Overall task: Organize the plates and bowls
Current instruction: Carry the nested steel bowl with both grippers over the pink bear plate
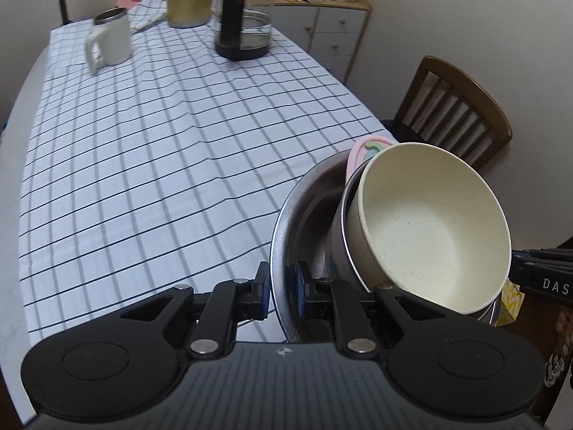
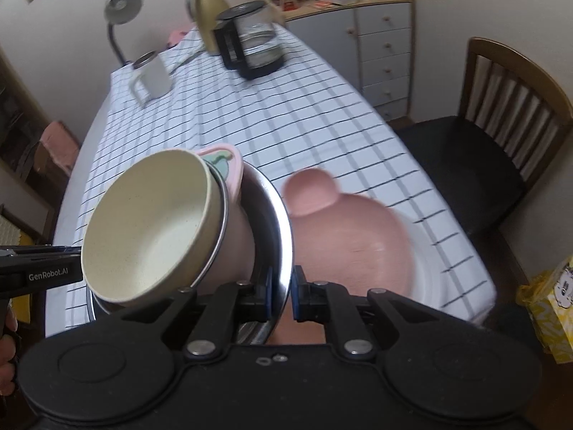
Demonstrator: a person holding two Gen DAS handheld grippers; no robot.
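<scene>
Wide stainless-steel bowl (image 1: 286,222), carrying nested cream speckled bowl (image 1: 433,222) over the near table edge; left gripper (image 1: 281,286) and right gripper (image 2: 283,292) pinch opposite rims. Stiff, slippery, top-heavy load; rim grips suit.

Both my grippers, left gripper (image 1: 281,292) and right gripper (image 2: 281,295): matte black linkage arms, silver rivets, blue pads on the fingertips (image 1: 300,286). White "GenRobot.AI" lettering on the left gripper's side.
</scene>
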